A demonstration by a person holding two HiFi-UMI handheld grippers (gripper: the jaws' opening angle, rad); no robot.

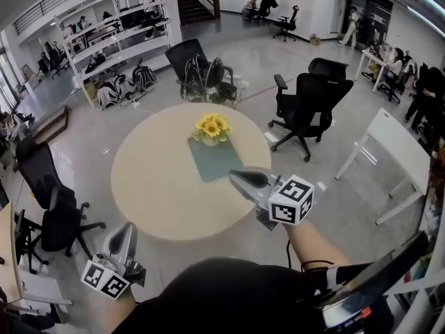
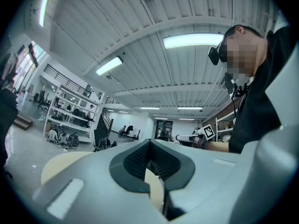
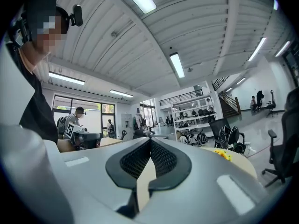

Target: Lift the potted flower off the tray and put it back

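Note:
A potted yellow flower (image 1: 211,127) stands at the far end of a grey-green tray (image 1: 214,162) on the round beige table (image 1: 153,186). My right gripper (image 1: 233,175) hovers over the table's near right edge, just right of the tray, shut and empty. My left gripper (image 1: 130,227) is low at the near left, off the table, also shut and empty. In the right gripper view the jaws (image 3: 150,142) meet, and the flower (image 3: 223,155) shows far right. In the left gripper view the jaws (image 2: 149,142) meet; the right gripper (image 2: 196,137) shows beyond them.
Black office chairs stand round the table: one at the right (image 1: 309,96), one behind (image 1: 201,68), two at the left (image 1: 52,207). A white desk (image 1: 396,148) is at the right. Shelving (image 1: 115,37) lines the far left wall.

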